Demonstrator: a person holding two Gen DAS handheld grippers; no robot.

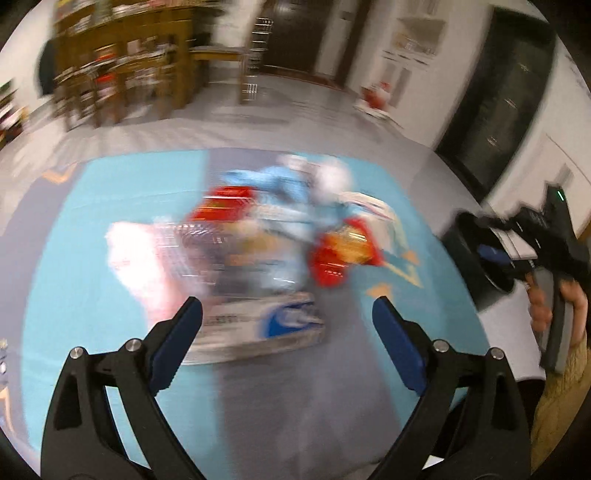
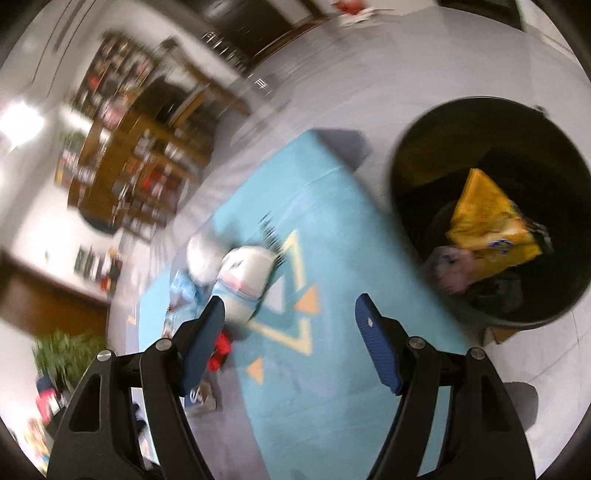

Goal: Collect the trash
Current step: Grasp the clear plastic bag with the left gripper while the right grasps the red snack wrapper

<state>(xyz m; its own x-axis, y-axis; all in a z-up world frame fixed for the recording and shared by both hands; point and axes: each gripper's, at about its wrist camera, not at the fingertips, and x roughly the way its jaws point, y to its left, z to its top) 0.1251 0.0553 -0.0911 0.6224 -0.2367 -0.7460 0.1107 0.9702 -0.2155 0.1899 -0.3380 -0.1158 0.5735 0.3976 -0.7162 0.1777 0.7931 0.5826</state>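
1. Your left tool (image 1: 287, 319) stood wide and empty.
2. The trash pile (image 1: 266, 240) lay on the mat (image 1: 74, 240) just ahead of it, nearer than your right tool (image 2: 290, 314), also wide and empty.
3. The bin (image 2: 406, 155) sat right of the pile.

A grey floor (image 1: 303, 107) carries a turquoise mat (image 1: 110, 206). Wooden shelves (image 1: 122, 55) line a white wall; a dark door (image 1: 291, 33) stands beyond.

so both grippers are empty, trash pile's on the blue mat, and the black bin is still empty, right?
Not quite: the bin isn't empty. The right wrist view shows a yellow bag and other trash inside. The rest holds: left gripper and right gripper hold nothing, and the pile is on the blue mat.
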